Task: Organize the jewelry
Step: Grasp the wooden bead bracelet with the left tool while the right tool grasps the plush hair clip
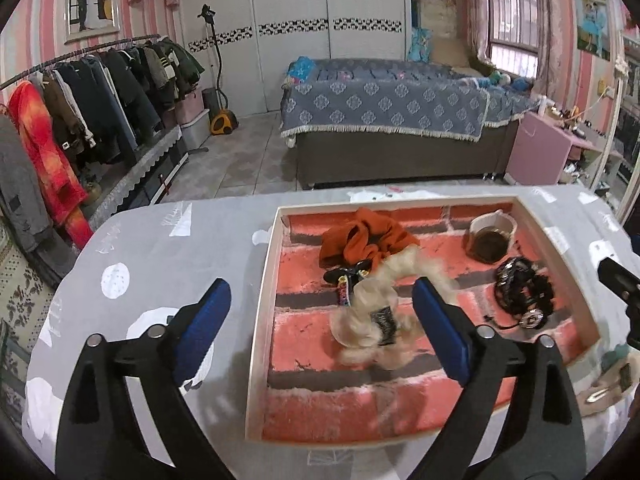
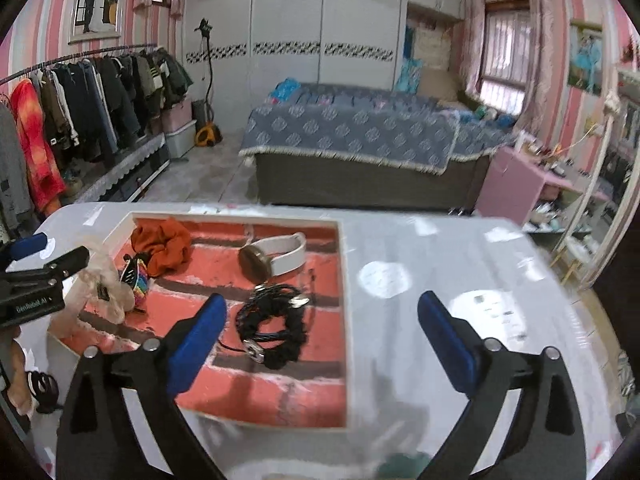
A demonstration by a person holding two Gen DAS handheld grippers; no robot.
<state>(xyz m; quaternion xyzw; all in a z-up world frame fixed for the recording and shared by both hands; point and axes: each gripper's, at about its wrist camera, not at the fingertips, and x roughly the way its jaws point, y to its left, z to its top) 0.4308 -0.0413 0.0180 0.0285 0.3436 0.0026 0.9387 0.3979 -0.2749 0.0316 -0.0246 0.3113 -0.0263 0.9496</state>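
A white-rimmed tray [image 1: 260,300] with a red brick-pattern lining sits on the grey table. In it lie an orange scrunchie [image 1: 360,238], a cream fluffy scrunchie [image 1: 372,320], a small black and multicoloured clip [image 1: 344,280], a white-strap watch [image 1: 490,236] and a black beaded bracelet bundle [image 1: 522,294]. My left gripper [image 1: 320,320] is open above the tray's left side, the cream scrunchie between its fingers, blurred. My right gripper [image 2: 322,332] is open over the tray's right rim [image 2: 346,320], next to the black bracelets [image 2: 274,328]. The watch [image 2: 276,258] and orange scrunchie [image 2: 162,242] lie farther back.
The table [image 2: 460,280] has a grey cloth with white patches and ends close ahead. Small items lie off the tray's right side in the left wrist view [image 1: 612,380]. Beyond are a bed [image 1: 392,120], a clothes rack [image 1: 100,92] and a pink cabinet [image 1: 540,152].
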